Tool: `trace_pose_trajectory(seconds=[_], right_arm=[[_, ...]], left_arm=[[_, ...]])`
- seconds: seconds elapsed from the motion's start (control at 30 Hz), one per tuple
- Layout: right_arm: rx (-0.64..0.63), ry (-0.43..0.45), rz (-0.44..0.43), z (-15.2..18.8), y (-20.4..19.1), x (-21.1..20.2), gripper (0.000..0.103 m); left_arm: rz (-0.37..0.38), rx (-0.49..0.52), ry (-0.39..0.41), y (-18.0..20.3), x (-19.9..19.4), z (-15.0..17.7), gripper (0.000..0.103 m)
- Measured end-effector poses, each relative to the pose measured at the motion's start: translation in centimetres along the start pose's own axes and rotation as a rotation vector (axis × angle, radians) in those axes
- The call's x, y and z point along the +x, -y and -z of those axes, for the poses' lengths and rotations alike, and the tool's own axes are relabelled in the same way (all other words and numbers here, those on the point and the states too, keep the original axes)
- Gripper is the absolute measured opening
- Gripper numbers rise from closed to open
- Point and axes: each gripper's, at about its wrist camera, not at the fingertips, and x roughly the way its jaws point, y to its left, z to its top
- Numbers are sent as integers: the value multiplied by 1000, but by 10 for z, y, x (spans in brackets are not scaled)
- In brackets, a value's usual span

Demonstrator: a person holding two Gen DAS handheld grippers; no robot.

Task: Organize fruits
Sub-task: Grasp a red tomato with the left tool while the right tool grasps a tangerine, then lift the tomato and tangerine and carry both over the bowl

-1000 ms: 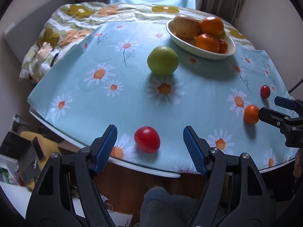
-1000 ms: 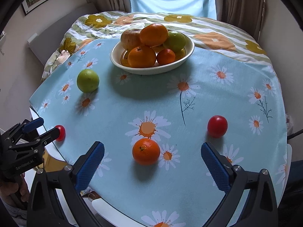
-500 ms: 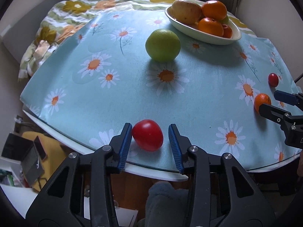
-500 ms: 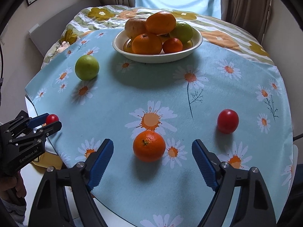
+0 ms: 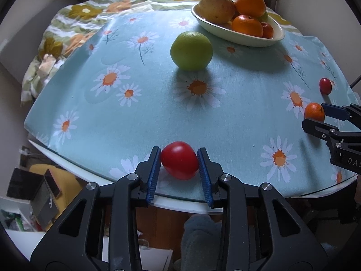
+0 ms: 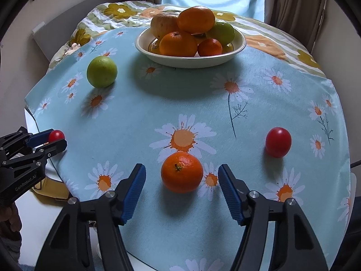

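Observation:
My left gripper [image 5: 179,163] is shut on a red tomato [image 5: 179,163] at the table's near edge; it also shows in the right wrist view [image 6: 56,135]. My right gripper [image 6: 181,177] is open, its blue pads on either side of a small orange [image 6: 181,175] without touching it; the orange shows in the left wrist view [image 5: 314,111]. A second red tomato [image 6: 278,142] lies to its right. A green apple [image 5: 191,50] lies on the cloth near the white bowl [image 6: 237,53], which is heaped with oranges and other fruit.
The round table wears a light blue daisy cloth [image 6: 203,103] over a yellow-flowered one [image 5: 74,31]. Curtains and a window stand behind the bowl. Clutter lies on the floor below the left table edge [image 5: 40,194].
My left gripper moved forward and closed its pads onto the red tomato. My right gripper advanced to the orange and narrowed its opening around it.

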Motion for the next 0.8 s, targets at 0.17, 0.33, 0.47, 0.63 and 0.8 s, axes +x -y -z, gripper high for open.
trace_pose_trajectory(seconds=[0.17, 0.33, 0.47, 0.63, 0.8], right_arm=[[-1, 0, 0, -2, -1, 3, 51], [-12, -2, 6, -2, -2, 4, 35], [-14, 7, 8, -2, -1, 2, 34], [-12, 19, -2, -5, 1, -5, 34], [-14, 45, -21, -11, 4, -18, 34]], left_arm=[[1, -5, 5, -2, -2, 0, 38], [-1, -12, 13, -3, -5, -1, 38], [-2, -19, 17, -4, -9, -2, 38], [-1, -23, 31, -3, -17, -7, 38], [3, -31, 65, 0, -34, -17, 38]])
